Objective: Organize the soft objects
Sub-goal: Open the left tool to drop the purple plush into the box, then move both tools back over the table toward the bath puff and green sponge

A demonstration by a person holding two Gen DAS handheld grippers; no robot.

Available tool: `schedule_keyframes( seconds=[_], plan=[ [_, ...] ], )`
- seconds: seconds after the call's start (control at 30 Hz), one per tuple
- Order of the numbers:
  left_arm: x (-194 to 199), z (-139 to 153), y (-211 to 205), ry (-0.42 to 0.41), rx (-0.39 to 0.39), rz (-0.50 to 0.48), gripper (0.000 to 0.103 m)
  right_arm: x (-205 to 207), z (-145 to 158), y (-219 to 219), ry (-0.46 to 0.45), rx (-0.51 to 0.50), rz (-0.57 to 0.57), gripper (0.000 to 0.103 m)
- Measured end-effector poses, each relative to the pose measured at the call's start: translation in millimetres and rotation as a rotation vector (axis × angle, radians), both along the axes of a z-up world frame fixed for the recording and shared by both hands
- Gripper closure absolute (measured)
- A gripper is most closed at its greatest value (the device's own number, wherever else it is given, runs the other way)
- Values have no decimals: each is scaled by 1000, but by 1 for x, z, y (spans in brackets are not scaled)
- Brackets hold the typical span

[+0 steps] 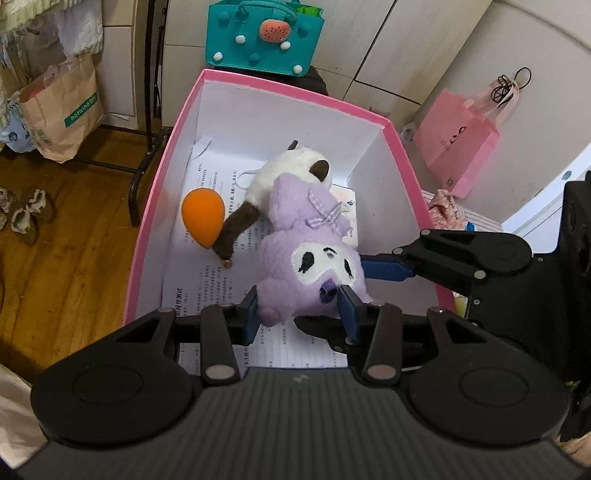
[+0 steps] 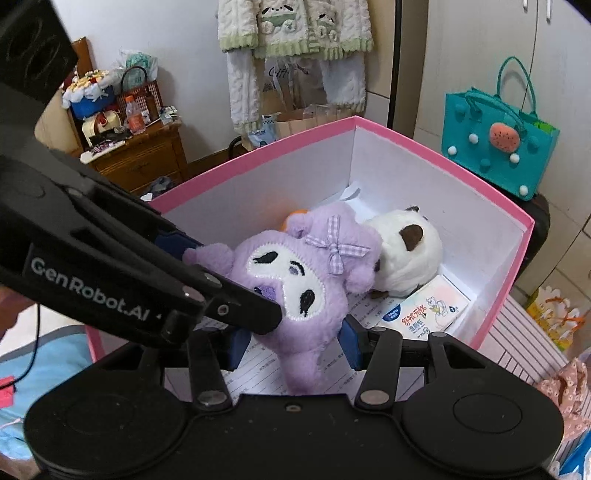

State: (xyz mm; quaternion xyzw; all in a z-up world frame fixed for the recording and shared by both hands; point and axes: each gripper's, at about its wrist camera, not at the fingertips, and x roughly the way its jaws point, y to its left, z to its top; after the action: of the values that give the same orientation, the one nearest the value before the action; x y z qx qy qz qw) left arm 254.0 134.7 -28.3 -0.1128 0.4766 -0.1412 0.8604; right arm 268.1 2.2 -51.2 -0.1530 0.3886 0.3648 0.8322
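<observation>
A purple plush [image 1: 306, 258] with a white face and checked bow hangs inside the pink box [image 1: 147, 206], over its printed paper floor. My left gripper [image 1: 301, 315] is shut on the plush's lower edge. My right gripper [image 2: 291, 343] is shut on the same purple plush [image 2: 295, 288] from the other side; its arm shows in the left wrist view [image 1: 443, 258]. A white and brown plush [image 1: 291, 173] and an orange sponge [image 1: 202, 216] lie in the box behind it. The white plush also shows in the right wrist view [image 2: 402, 258].
A wet-wipes pack [image 2: 432, 310] lies in the pink box [image 2: 491, 206] corner. A teal felt bag [image 1: 264, 35] stands behind the box, a pink paper bag [image 1: 458, 136] to the right, a brown paper bag [image 1: 62, 110] and a black rack leg [image 1: 140, 184] to the left.
</observation>
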Motion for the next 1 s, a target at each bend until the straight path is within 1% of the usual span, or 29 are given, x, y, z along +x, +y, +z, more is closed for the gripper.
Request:
schedule_keyframes(
  seconds=[0.13, 0.2, 0.27, 0.33, 0.4, 0.43, 0.47, 0.5, 0.53, 0.6, 0.73, 0.8, 0.87, 1.0],
  plan=[
    [-8, -2, 8, 8, -40, -1, 61, -4, 2, -2, 4, 0, 21, 47],
    [-9, -5, 11, 10, -61, -2, 61, -4, 2, -3, 21, 8, 21, 45],
    [-5, -8, 13, 23, -57, -6, 58, -2, -1, -2, 25, 2, 22, 43],
    [-4, -8, 13, 20, -36, 14, 56, -3, -2, -2, -7, -6, 17, 42],
    [-9, -2, 8, -24, 1, -4, 46, -8, 2, -6, -32, 13, 12, 41],
    [-15, 3, 5, -68, 27, -20, 43, -11, 5, -10, -46, 30, 6, 39],
    [-22, 9, 2, -116, 57, -36, 37, -15, 9, -15, -65, 45, 1, 34],
    [-30, 16, -1, -168, 89, -43, 33, -21, 14, -21, -86, 57, 5, 32],
    [-38, 22, -4, -214, 114, -48, 33, -25, 19, -27, -102, 68, 7, 32],
    [-52, 32, -7, -275, 132, -71, 32, -35, 27, -47, -135, 110, -11, 32],
    [-71, 53, -11, -319, 94, -109, 31, -51, 42, -90, -139, 227, -59, 32],
    [-80, 63, -16, -339, 84, -126, 30, -64, 51, -110, -166, 271, -73, 32],
    [-88, 72, -21, -348, 68, -140, 30, -73, 58, -124, -171, 276, -91, 32],
    [-100, 84, -34, -354, 35, -182, 30, -86, 71, -150, -147, 286, -138, 32]
  ],
)
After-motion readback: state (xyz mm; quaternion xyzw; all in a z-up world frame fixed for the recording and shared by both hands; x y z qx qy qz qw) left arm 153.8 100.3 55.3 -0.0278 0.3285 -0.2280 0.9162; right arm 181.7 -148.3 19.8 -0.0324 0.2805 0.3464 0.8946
